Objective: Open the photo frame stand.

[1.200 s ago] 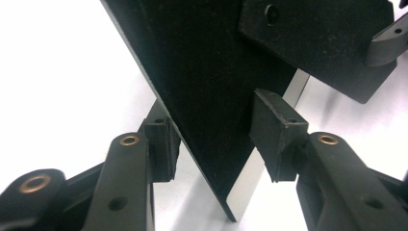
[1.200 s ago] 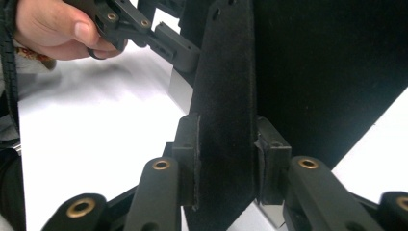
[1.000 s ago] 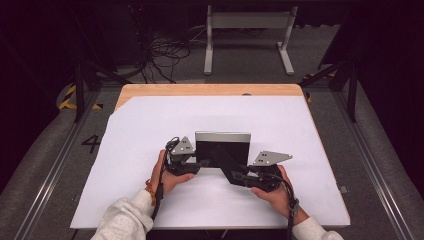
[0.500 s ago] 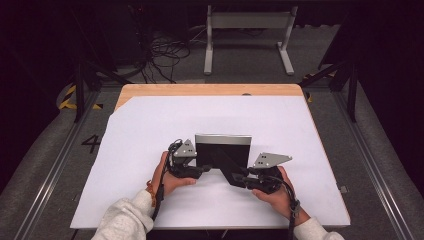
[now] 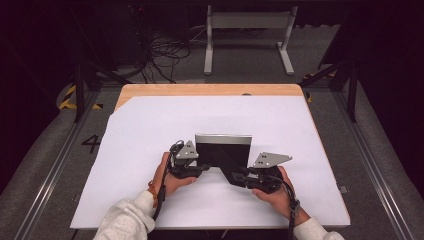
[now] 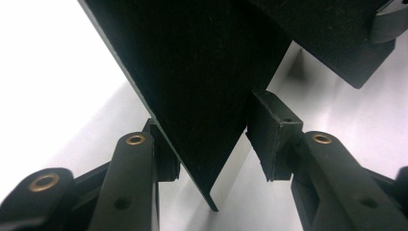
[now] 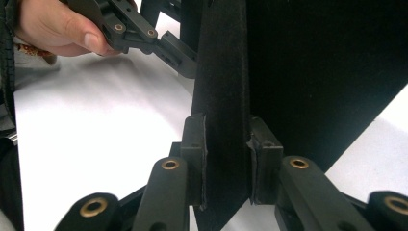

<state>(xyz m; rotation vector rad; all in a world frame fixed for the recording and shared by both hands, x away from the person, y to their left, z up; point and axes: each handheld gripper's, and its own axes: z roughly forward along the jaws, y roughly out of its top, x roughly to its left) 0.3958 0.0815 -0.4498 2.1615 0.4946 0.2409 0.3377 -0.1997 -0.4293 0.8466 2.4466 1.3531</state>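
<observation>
Centrally, one black felt sheet [image 5: 222,152], right tool [image 7: 226,161] pinching it, left tool [image 6: 211,144] just closing, pads apart around it.

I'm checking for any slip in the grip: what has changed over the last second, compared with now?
Little has moved. The left tongs have just been closing around the corner of the black panel. The right tongs stay clamped on its folded flap, and both hands and the panel keep their places on the white table.
</observation>
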